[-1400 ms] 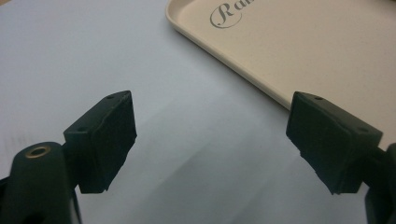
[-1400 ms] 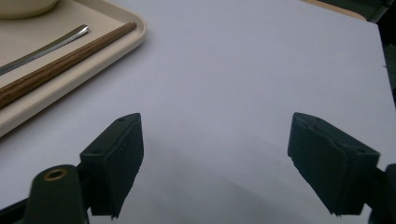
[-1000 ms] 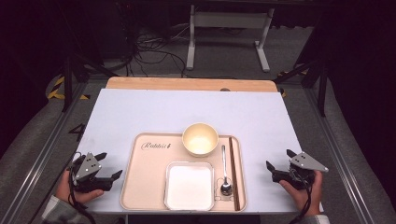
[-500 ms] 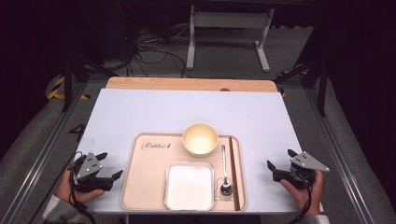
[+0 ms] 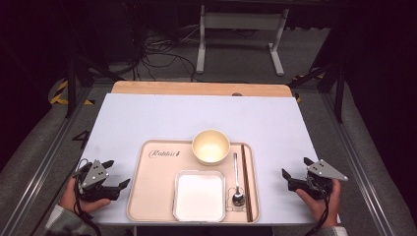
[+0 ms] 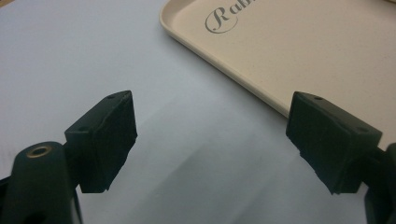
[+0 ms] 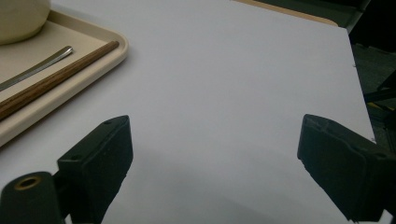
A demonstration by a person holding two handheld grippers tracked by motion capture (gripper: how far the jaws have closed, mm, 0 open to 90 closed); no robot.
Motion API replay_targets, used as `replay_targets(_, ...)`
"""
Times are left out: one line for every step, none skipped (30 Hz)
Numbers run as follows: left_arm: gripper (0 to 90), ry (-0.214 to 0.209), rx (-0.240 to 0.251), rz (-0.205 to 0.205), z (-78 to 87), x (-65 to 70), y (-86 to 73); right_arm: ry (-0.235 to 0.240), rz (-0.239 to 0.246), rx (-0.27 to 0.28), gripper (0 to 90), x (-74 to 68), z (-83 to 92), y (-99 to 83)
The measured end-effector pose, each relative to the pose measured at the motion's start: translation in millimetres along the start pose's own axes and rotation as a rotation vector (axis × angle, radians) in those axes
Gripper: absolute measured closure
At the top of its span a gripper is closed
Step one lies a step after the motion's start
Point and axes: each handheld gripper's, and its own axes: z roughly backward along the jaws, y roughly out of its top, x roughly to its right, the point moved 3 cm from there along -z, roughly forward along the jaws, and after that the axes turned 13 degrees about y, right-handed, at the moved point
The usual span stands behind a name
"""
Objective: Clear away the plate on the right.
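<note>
A beige tray [image 5: 160, 169] lies at the table's near middle, with "Rabbit" lettering [image 6: 222, 18] on it. On the tray stand a cream bowl [image 5: 210, 146], a white square dish [image 5: 199, 195], a metal spoon [image 5: 237, 183] and brown chopsticks [image 5: 246, 179]. My left gripper [image 5: 116, 174] rests open on the table just left of the tray, jaws wide apart with nothing between them [image 6: 212, 140]. My right gripper [image 5: 295, 169] sits open to the right of the tray, jaws empty [image 7: 212, 158]. The tray's corner [image 7: 119, 56], chopsticks [image 7: 56, 79] and spoon handle [image 7: 39, 67] show at its left.
The white tabletop [image 5: 196, 118] has a wooden strip [image 5: 196, 88] at its far edge. Beyond stand a metal stand [image 5: 241, 34] and cables [image 5: 157, 54] on the dark floor. Rails run along both table sides.
Both grippers have stayed nearly still; the right one has settled very slightly lower toward the near edge.
</note>
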Motion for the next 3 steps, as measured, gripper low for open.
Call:
replay_targets(17.2,0.0,0.003,0.005,0.1,0.0,0.2,0.001,0.001,0.003,10.9,-0.3,0.3,0.4)
replay_targets(17.1,0.001,0.004,0.007,0.2,0.0,0.3,0.002,0.002,0.004,10.9,-0.7,0.5,0.8)
replay_targets(17.2,0.001,0.004,0.009,0.0,-0.2,0.4,0.001,0.006,0.003,10.9,-0.9,0.3,1.1)
